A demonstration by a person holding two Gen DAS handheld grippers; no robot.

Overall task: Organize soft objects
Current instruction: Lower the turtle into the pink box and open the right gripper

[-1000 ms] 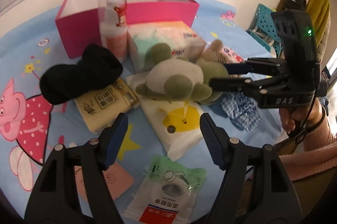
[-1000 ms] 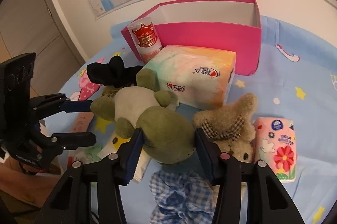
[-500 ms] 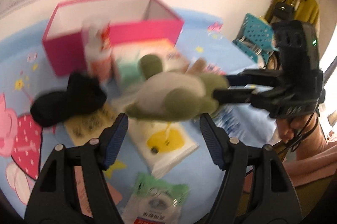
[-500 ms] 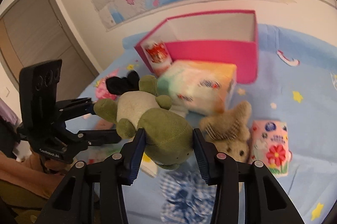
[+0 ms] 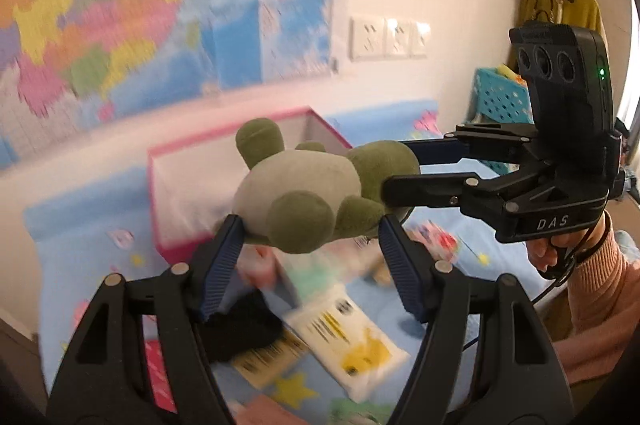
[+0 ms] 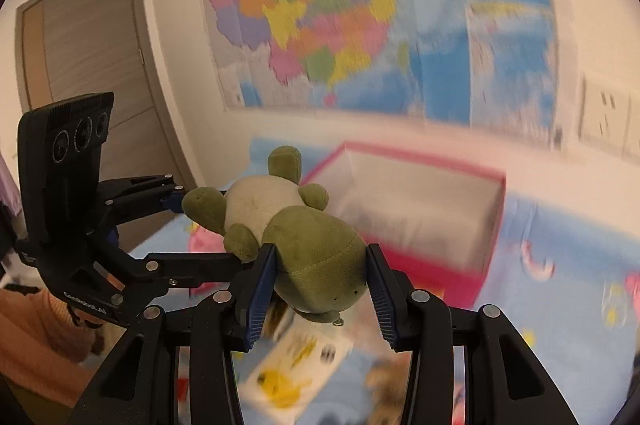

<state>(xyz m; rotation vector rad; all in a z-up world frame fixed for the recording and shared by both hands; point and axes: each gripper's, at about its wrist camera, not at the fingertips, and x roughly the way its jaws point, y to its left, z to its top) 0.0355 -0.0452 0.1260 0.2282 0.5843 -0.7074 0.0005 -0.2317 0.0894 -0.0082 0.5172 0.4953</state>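
Item: plush turtle (image 6: 304, 237), olive-green head and limbs, pale grey belly, short-pile fabric over soft stuffing, rounded all over. Location: in the air above the bench (image 6: 568, 305), in front of the open pink box (image 6: 424, 213). Hold: your right tongs (image 6: 318, 285) are clenched on its head, the ribbed blue pads denting the plush on both sides; your left tongs (image 5: 310, 261) stand apart just under its body, and whether the pads touch it cannot be told. Risk 1: the stuffing gives under pressure, so a quick swing could let the head squeeze out and drop the toy among the packets below. Risk 2: all the weight hangs off 1 grip at 1 end, so the body may sag and catch the box's stiff card wall on the way in. Risk 3: your 2 tools are close together, so a turn could knock them. Other stock, blurred: black cloth (image 5: 240, 333), glossy yellow-printed packet (image 5: 352, 349).
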